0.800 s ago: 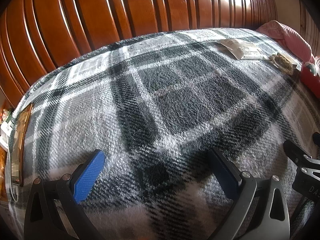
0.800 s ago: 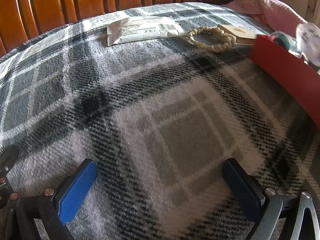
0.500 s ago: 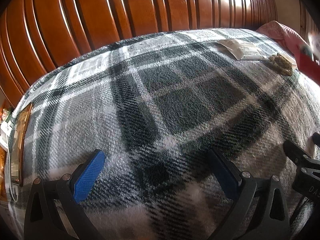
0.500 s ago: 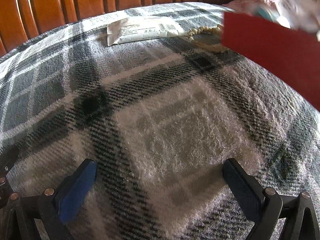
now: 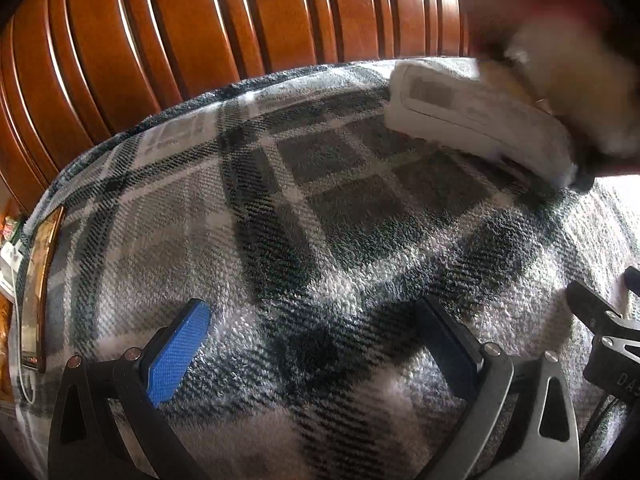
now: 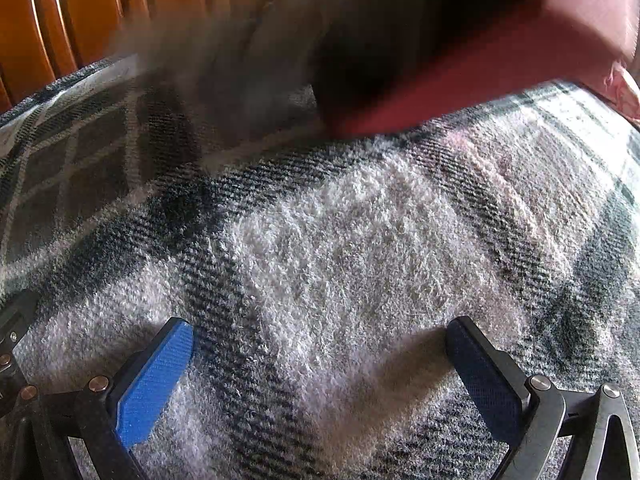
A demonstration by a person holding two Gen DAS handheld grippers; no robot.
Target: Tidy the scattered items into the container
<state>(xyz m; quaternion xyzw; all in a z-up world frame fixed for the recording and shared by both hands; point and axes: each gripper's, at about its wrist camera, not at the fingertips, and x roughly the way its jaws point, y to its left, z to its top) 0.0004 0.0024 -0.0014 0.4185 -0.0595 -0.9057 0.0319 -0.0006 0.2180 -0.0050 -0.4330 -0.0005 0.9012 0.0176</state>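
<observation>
**Both grippers idle, red container blurred across the bed**

Presently the left gripper [image 5: 312, 344] and the right gripper [image 6: 320, 376] hang over the grey-and-black plaid fleece blanket [image 5: 304, 240], each with jaws spread as wide as they go and only fleece between the blue pads.

- Flat white printed sachet [image 5: 476, 120]: left view, about 1 o'clock, lying on the blanket near the ribbed brown wooden headboard [image 5: 200, 40].
- Red box-like container [image 6: 480, 76]: right view, 12 to 2 o'clock, heavily smeared; probably in motion, and whether it touches the blanket I cannot tell.
- A blurred pale shape at the sachet's right end in the left view, possibly a hand; uncertain.

Judgement: no item picked yet. Wait for the container to settle. The sachet is thin; come in low, straddle a short edge, press lightly into the soft fleece before closing.
</observation>
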